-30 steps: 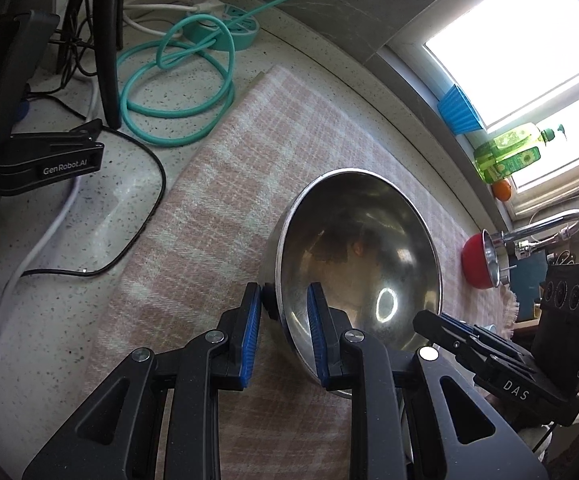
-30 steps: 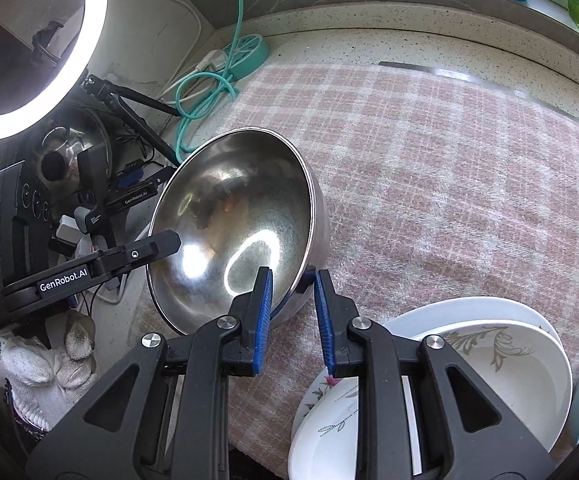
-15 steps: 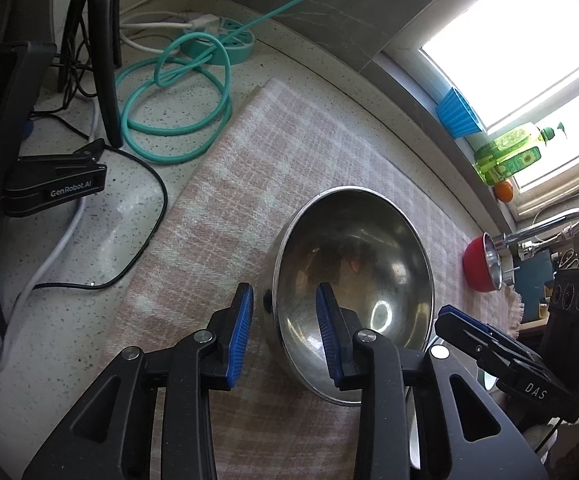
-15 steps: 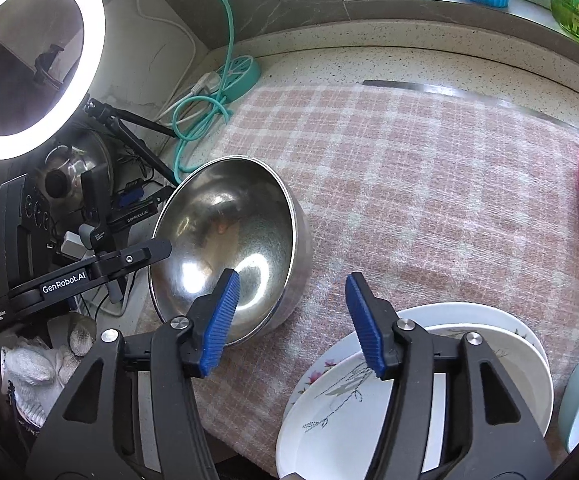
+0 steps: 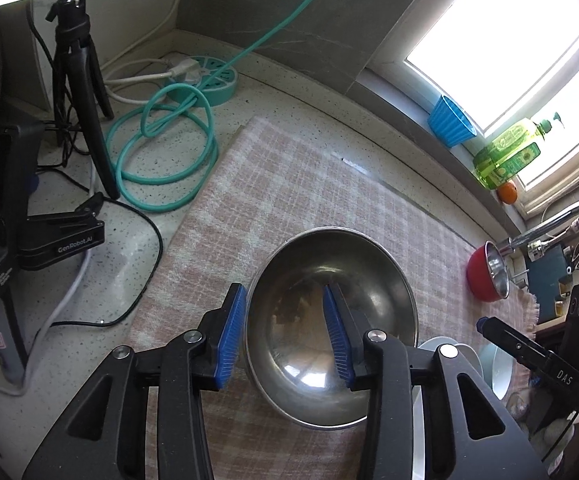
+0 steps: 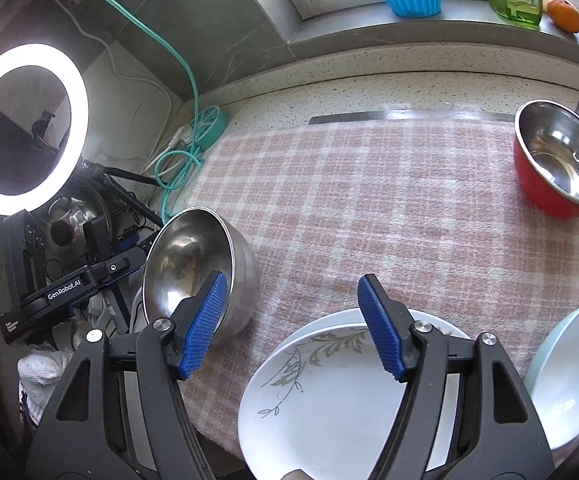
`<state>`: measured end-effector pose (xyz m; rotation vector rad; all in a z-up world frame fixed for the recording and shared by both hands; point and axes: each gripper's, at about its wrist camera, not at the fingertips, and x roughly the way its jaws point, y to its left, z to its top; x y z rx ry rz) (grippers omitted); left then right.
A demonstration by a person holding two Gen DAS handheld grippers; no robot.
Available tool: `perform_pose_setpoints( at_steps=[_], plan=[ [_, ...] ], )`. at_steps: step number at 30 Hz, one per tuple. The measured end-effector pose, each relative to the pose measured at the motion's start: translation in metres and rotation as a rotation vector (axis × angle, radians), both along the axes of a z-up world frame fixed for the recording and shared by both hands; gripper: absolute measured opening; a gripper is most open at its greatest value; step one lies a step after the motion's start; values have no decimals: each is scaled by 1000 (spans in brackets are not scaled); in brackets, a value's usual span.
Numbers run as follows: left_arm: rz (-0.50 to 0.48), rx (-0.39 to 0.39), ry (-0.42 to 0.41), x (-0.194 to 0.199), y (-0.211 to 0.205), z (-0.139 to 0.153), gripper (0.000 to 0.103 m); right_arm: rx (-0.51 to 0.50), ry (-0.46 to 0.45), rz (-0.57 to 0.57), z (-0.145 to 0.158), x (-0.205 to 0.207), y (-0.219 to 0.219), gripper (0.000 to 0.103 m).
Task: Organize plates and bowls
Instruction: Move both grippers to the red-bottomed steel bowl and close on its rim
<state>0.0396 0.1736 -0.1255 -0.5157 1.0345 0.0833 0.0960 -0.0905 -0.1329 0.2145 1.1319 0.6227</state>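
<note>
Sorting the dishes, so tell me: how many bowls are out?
3. A steel bowl at the cloth's left edge, a red bowl at far right by the tap, and a pale green bowl at near right beside the plates. Others may be hidden.

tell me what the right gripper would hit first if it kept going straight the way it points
Probably the bare pink checked cloth just beyond the white floral plate's far rim; the opening right gripper has nothing between its fingers, though depth is uncertain.

Both grippers have black angular frames with triangular cutouts. The left gripper [image 5: 285, 338] and right gripper [image 6: 297, 328] carry ribbed blue pads [image 6: 205, 326]. Silver screws [image 5: 374, 336] sit at two o'clock of the pads.
</note>
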Motion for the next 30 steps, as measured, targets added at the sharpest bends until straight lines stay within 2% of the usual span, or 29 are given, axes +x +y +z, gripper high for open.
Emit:
perform_pose_setpoints(
  at_steps=[5,10,13,18,30],
  plan=[
    [23,25,-13,-3,6,9,38,19,-18,-32,10,3,-23,71],
    [31,62,-76,-3,4,36,39,42,-40,-70,22,5,-51,71],
    [18,59,-119,1,-6,52,44,47,-61,-95,31,6,-68,71],
    [-52,34,-156,16,-35,64,44,41,-93,-151,41,10,-105,71],
    [-240,-46,-149,62,-131,59,44,36,-101,-340,43,30,-205,71]
  ],
)
